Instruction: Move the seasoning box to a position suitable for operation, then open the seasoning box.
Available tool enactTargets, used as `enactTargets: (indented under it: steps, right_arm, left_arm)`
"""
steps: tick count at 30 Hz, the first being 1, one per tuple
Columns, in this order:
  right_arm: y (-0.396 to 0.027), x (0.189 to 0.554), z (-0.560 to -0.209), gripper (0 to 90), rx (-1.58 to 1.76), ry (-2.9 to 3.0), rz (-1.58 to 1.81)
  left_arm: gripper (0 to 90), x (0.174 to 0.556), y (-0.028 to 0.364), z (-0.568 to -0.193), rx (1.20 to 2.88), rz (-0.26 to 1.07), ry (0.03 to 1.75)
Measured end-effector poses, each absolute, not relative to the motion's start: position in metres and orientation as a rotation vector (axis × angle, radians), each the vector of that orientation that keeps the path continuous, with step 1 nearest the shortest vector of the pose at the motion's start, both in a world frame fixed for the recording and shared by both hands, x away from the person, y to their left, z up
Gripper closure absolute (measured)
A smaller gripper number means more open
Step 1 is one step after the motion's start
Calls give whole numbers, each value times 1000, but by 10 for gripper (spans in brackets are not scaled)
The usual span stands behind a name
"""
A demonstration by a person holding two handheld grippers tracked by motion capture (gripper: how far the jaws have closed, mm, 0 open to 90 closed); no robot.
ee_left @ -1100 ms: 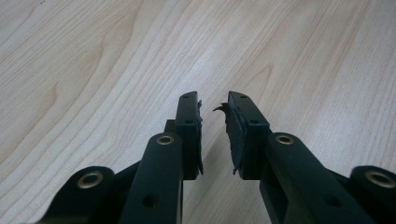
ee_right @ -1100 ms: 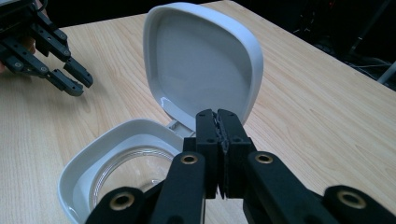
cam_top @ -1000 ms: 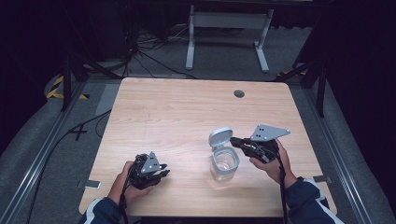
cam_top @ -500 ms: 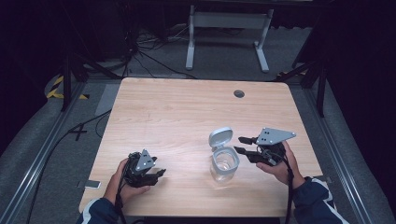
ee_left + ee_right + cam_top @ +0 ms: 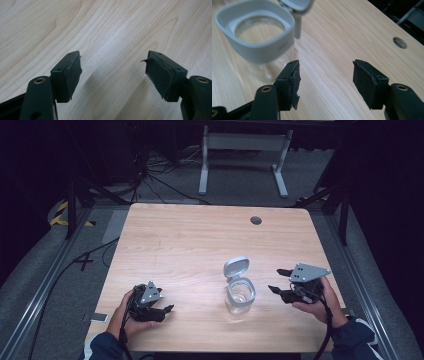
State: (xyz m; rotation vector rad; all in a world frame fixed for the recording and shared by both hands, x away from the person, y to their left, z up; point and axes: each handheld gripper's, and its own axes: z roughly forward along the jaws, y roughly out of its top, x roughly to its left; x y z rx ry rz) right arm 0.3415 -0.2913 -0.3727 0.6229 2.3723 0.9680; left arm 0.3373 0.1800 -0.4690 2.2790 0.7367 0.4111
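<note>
A clear jar (image 5: pixel 240 296) stands on the table (image 5: pixel 200 240), near its front edge and right of centre, its grey flip lid (image 5: pixel 236 267) tipped up and back. The right gripper (image 5: pixel 278 281) hovers just right of the jar, jaws spread wide, nothing between them. In the right gripper view the jar (image 5: pixel 258 42) sits beyond the left jaw, apart from it. The left gripper (image 5: pixel 166 309) rests at the front left, jaws spread too, over bare wood, well apart from the jar.
</note>
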Motion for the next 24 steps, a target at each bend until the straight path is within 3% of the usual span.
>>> enactTargets:
  steps: [7, 24]
  right_arm:
    - [-322, 333, -381, 359, 664, 2374, 909]
    - [-391, 308, -432, 334, 899, 2382, 811]
  left_arm:
    - [239, 342, 189, -478, 2242, 316, 780]
    - [210, 341, 191, -480, 2218, 329, 799]
